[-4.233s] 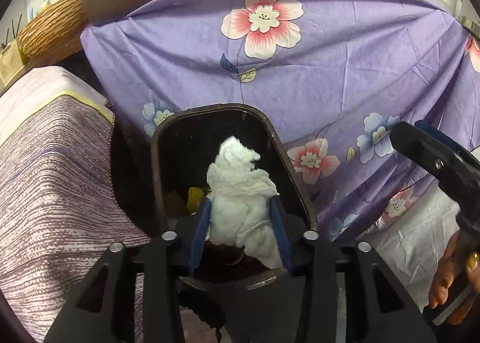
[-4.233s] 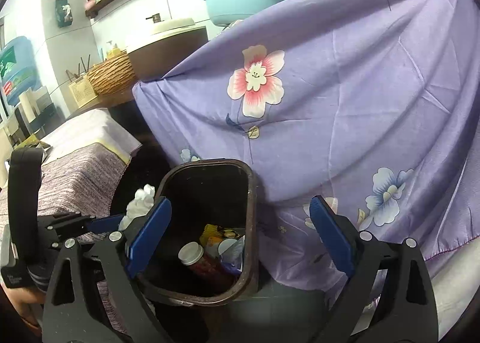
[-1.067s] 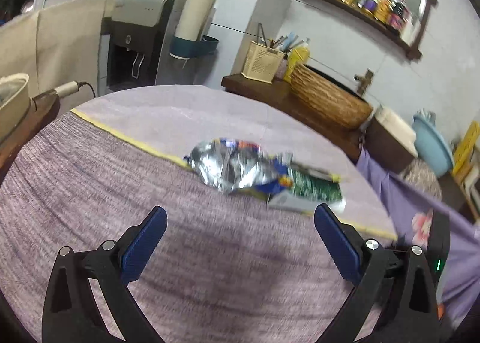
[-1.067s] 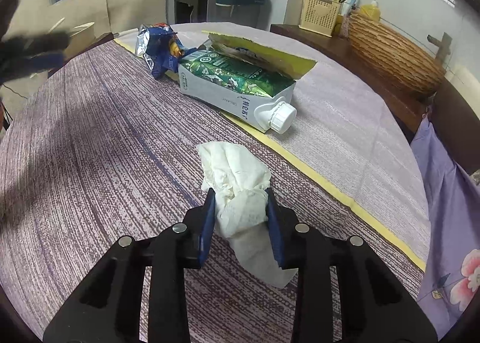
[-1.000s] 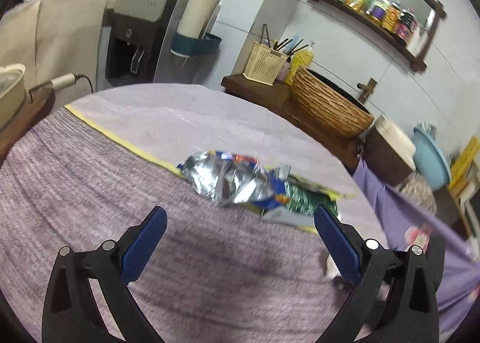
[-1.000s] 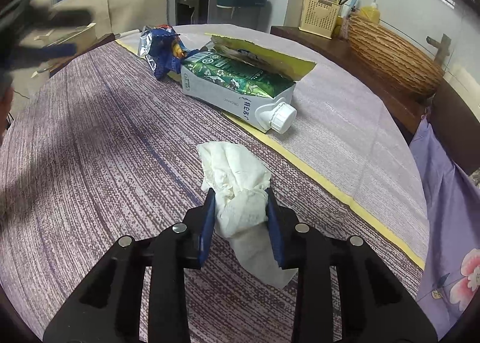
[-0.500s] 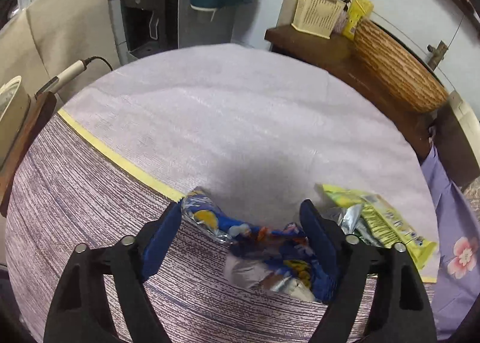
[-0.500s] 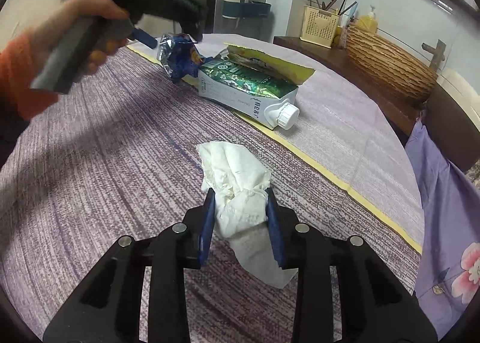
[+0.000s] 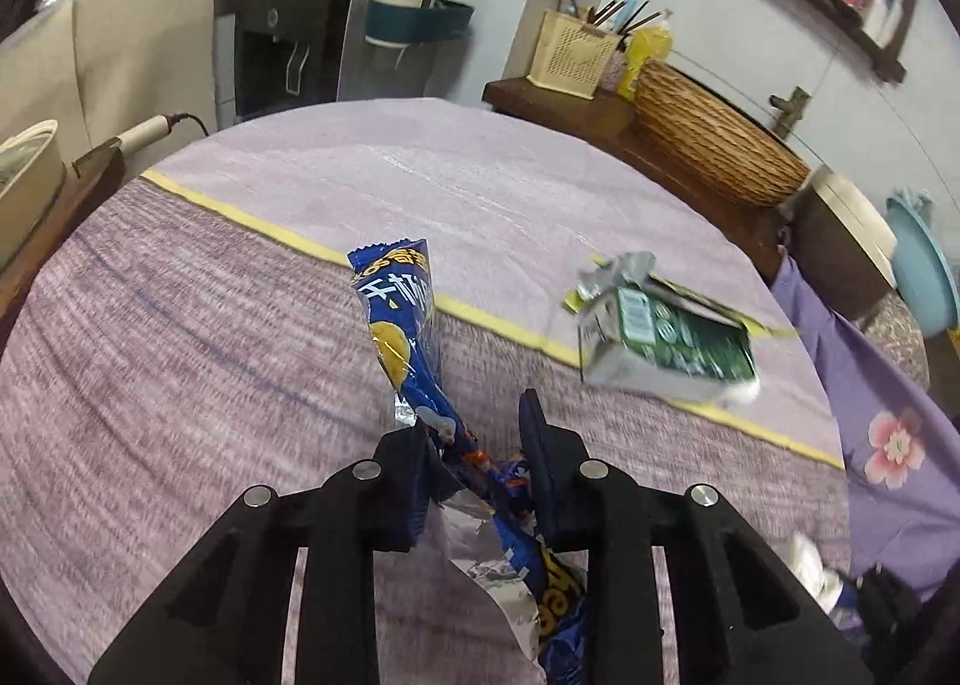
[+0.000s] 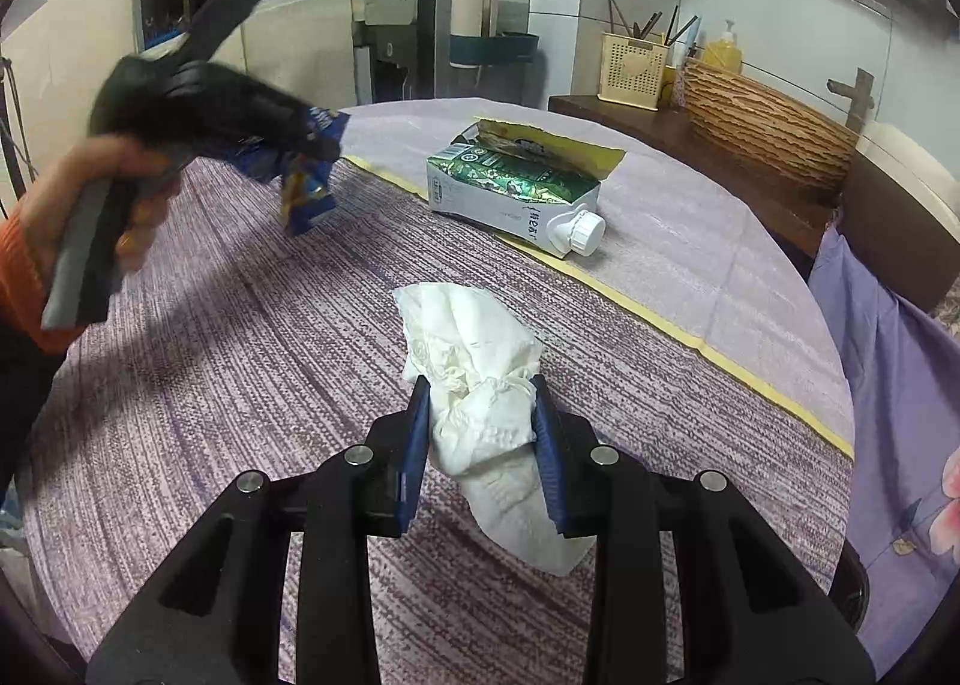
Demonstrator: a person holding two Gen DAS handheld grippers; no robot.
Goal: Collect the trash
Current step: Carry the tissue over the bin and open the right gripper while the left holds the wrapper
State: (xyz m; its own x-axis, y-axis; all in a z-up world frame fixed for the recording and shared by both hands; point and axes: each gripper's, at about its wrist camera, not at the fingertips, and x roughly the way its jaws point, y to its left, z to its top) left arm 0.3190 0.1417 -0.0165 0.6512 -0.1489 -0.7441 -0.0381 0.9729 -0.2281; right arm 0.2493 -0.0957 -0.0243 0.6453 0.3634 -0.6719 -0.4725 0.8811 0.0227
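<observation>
Only the green carton (image 10: 516, 193) stands on the table (image 10: 240, 361); bare cloth surrounds it.

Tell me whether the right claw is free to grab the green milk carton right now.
Probably not: the right claw is already shut on a crumpled white tissue. The green milk carton lies unobstructed ahead on the purple tablecloth.

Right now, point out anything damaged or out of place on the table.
The green-and-white drink carton lies on its side on the purple tablecloth, its end torn open. Nothing looks spilled around it.
</observation>
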